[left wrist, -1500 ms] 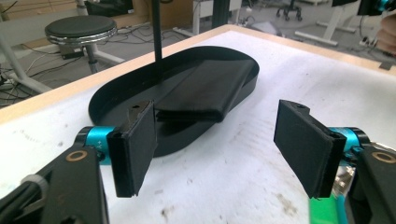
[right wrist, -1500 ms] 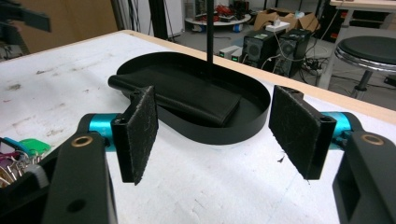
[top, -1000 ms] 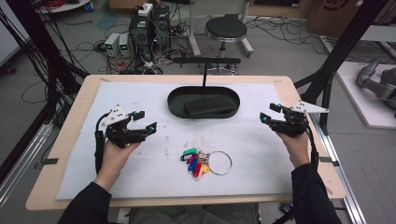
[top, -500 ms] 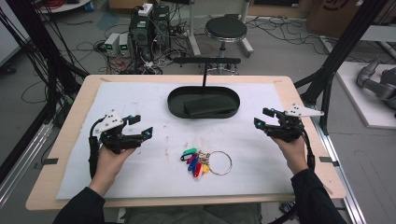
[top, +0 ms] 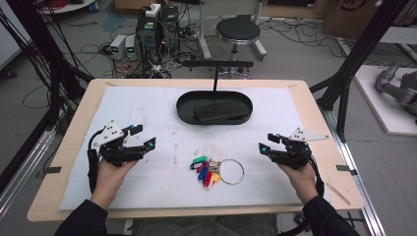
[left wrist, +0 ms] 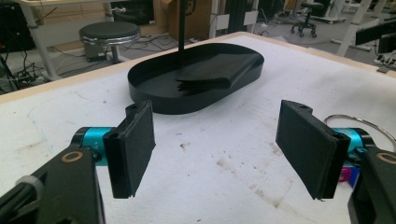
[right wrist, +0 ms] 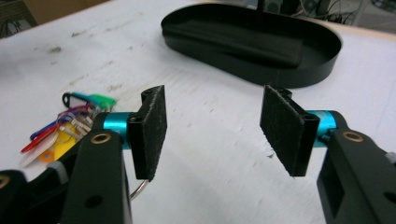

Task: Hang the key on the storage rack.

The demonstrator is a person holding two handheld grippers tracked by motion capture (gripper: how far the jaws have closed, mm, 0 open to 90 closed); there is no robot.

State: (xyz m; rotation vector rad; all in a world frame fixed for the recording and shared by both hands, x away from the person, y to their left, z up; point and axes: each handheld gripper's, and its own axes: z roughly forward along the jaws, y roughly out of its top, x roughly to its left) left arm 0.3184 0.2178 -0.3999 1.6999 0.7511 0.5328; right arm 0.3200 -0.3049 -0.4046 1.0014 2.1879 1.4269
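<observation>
Nearest, two hand-held grippers, left (top: 143,137) gaping wide and empty, right (top: 270,142) just narrowing on nothing, flank one bunch of coloured key tags (top: 205,170) on its ring mid-tabletop (top: 147,113), no lettering readable, one black oval tray (top: 214,106) beyond.

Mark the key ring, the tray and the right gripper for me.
key ring (top: 231,172), high view, bare metal loop.
tray (top: 183,103), high view, left rim.
right gripper (top: 268,142), high view, midway between its fingertips.
</observation>
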